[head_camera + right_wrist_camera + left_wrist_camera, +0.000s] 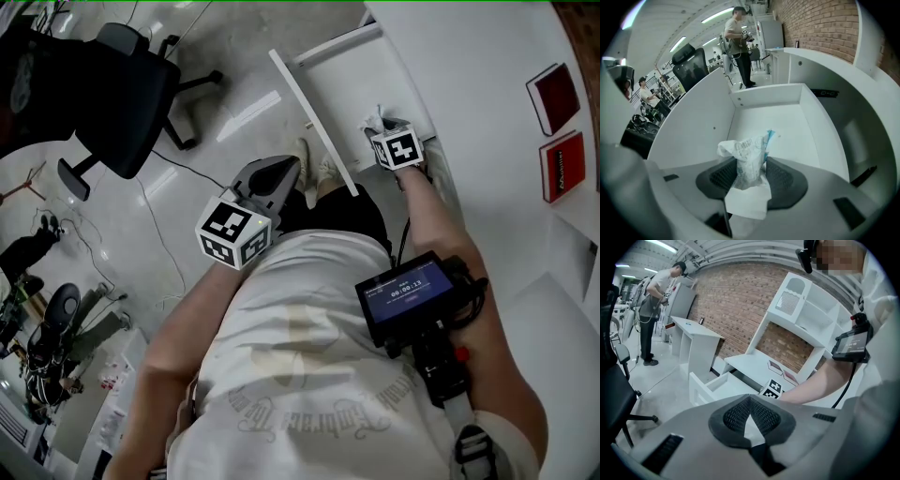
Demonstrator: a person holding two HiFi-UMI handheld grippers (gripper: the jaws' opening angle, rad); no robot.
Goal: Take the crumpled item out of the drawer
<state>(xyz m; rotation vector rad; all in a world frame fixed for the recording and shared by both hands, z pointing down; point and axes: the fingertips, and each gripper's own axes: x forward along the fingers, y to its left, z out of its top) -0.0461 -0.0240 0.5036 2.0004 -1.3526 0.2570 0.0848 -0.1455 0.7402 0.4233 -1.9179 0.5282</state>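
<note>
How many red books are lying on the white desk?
2. Both lie side by side on the desk, at the head view's right edge: the upper book and the lower book. More may lie out of frame.

White T-shirt (309,394), perhaps lettered, grey left gripper (286,171)

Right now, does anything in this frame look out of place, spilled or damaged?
Nothing looks spilled or damaged. The only untidy thing is the crumpled wrapper, pinched in the right gripper over the open drawer, whose visible floor is otherwise bare. The left gripper is shut on nothing.
</note>
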